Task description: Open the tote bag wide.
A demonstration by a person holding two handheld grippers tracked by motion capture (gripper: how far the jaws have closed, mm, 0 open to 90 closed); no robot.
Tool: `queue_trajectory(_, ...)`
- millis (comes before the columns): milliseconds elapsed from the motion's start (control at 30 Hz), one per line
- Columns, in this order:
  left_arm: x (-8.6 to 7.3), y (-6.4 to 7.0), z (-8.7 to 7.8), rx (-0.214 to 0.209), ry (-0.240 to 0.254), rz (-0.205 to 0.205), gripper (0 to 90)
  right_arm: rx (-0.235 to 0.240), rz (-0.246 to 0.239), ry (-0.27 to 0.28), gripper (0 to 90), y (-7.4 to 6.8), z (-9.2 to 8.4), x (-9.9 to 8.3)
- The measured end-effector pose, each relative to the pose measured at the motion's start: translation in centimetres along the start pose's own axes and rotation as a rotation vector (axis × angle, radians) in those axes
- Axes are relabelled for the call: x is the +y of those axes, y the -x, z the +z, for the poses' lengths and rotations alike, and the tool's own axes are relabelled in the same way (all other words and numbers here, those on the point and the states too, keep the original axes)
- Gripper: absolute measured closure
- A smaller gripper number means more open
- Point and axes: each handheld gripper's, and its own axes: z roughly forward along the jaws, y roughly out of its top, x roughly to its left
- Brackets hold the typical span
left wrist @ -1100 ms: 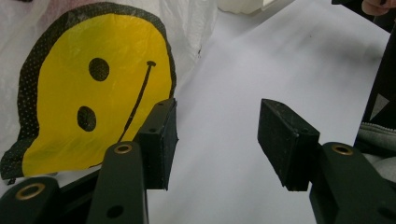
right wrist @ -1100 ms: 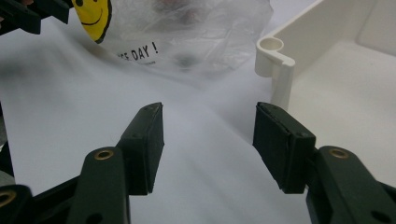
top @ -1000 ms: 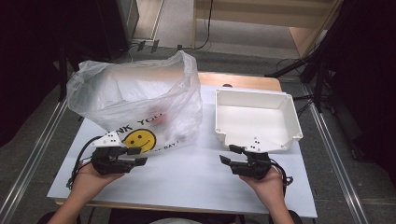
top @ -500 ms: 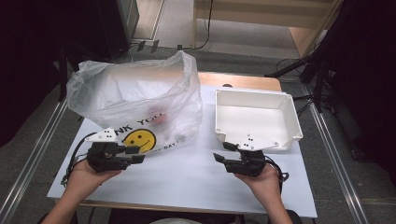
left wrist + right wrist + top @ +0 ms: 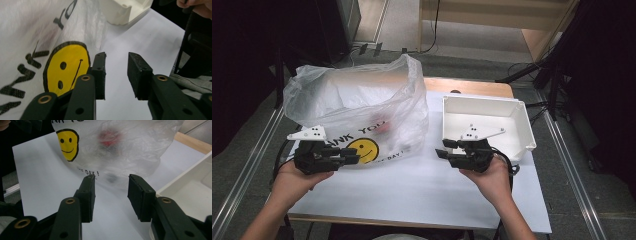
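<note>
Plastic bag (image 5: pixel 357 112), thin and translucent white, stands crumpled and puffed up on the left half of the table (image 5: pixel 412 195), reaching toward its far edge, its mouth gaping upward. Printed on the side facing the person is a yellow smiley face (image 5: pixel 363 150) ringed in black, with black capital letters above it that read "THANK YOU" where the folds allow, and a lower line ending in "DAY!" in the right gripper view. Something red (image 5: pixel 108 137) shows dimly through the film inside the bag, too blurred to name; a darker smudge lies below it.

White tray (image 5: pixel 517 117), a rectangular plastic tub with raised walls, sits on the right half of the table near the far right corner, well apart from the bag. A white sheet covers the tabletop, with bare wood showing along the far edge.

Left gripper (image 5: pixel 115 67) is held near the table's front left, just beside the smiley face, its jaws parted with nothing between them. Right gripper (image 5: pixel 111 188) hovers at the tray's near wall, pointing toward the bag, its jaws likewise apart and empty.
</note>
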Motion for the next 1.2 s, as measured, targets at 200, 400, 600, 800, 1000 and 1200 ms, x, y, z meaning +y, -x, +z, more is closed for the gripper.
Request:
queue_trajectory(200,1.6,-0.1,-1.0,0.007,0.006,0.012,74.7,0.029,-0.019,-0.023,70.2,-0.2,0.3,2.1)
queue_trajectory(400,2.6,-0.4,-1.6,-0.005,0.0,-0.018,78.1,0.051,-0.014,-0.039,80.1,0.0,0.6,4.0)
queue_trajectory(600,3.6,-0.5,-2.0,-0.039,-0.007,-0.019,81.1,0.076,-0.013,-0.055,89.1,0.1,0.8,5.3)
queue_trajectory(800,5.0,-0.8,-3.1,0.02,-0.001,-0.01,89.0,0.075,-0.045,-0.073,90.0,-0.2,1.2,7.4)
queue_trajectory(1000,6.2,-1.4,-4.1,0.043,0.018,-0.015,90.0,0.093,-0.064,-0.067,90.0,-0.1,1.8,9.7)
queue_trajectory(1200,8.2,-2.2,-5.2,0.063,0.029,-0.019,90.0,0.106,-0.093,-0.069,90.0,-0.2,2.9,12.4)
